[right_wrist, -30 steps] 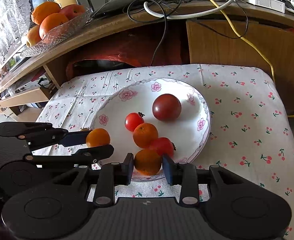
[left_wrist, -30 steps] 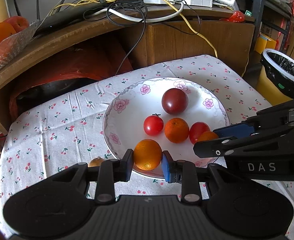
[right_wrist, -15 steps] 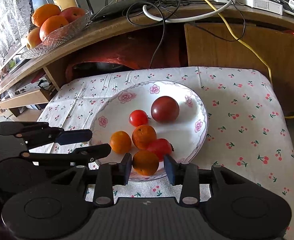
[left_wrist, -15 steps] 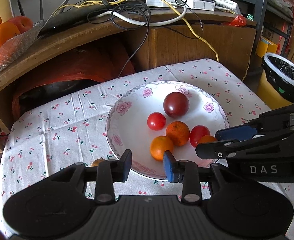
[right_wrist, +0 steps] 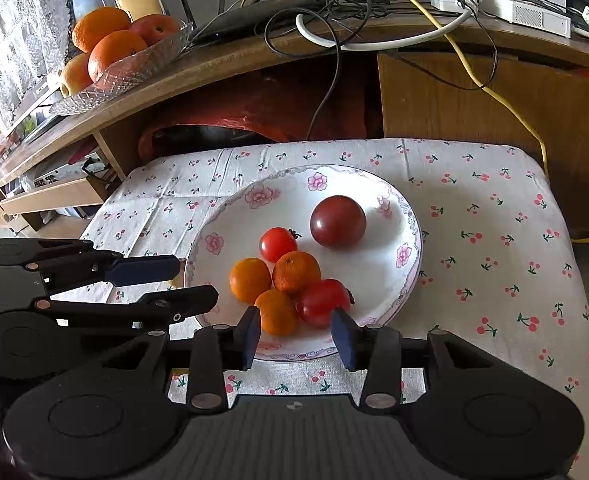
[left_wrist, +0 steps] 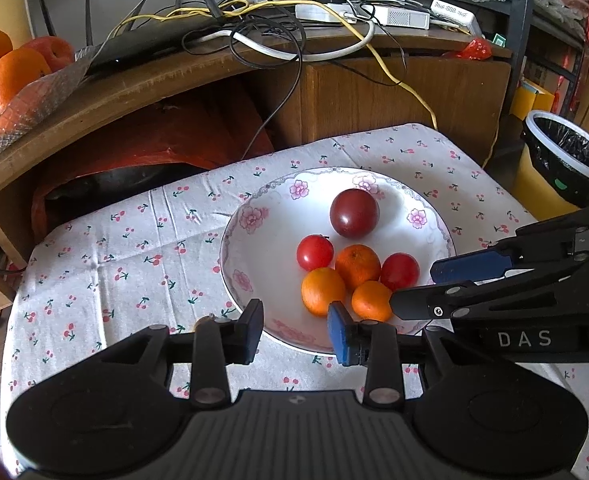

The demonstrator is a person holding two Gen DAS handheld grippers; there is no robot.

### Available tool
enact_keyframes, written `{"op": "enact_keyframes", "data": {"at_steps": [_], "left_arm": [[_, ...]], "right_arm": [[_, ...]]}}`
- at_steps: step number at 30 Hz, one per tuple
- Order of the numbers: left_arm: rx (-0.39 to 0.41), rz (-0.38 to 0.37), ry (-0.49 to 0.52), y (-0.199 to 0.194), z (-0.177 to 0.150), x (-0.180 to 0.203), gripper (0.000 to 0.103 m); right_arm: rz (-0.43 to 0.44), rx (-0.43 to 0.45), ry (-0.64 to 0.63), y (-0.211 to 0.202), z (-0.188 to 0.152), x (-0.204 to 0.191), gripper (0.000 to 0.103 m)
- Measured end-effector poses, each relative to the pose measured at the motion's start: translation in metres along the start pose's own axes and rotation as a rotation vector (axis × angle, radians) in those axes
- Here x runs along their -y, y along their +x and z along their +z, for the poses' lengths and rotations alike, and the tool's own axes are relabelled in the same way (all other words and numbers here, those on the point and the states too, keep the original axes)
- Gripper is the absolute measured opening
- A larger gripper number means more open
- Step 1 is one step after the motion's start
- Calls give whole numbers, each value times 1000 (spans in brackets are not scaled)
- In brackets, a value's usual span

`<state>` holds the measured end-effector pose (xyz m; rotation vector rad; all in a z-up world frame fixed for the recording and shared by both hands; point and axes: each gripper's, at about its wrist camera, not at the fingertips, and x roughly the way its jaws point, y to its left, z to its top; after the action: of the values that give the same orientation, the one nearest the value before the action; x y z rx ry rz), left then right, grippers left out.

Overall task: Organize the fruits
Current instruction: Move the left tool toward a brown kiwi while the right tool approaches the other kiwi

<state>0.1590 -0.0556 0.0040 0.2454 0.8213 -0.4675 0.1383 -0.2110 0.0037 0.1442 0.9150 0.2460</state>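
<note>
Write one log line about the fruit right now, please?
left tongs: open | right tongs: open | plate: six fruits

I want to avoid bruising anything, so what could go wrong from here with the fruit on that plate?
1. The fruits sit bunched and touching near the plate rim; reaching for one orange could nudge the red tomato beside it over the edge.
2. The left hand-held gripper and right hand-held gripper, both open, hover close together at the plate's near edge and could collide.
3. The plate lies on a loose tablecloth that might slide.
</note>
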Motion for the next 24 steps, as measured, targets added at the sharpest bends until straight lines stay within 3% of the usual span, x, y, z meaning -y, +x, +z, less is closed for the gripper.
{"op": "enact_keyframes", "data": {"at_steps": [24], "left_arm": [[9, -5, 28, -17, -13, -5, 44]], "right_arm": [[-17, 16, -88, -5, -4, -19, 38]]}}
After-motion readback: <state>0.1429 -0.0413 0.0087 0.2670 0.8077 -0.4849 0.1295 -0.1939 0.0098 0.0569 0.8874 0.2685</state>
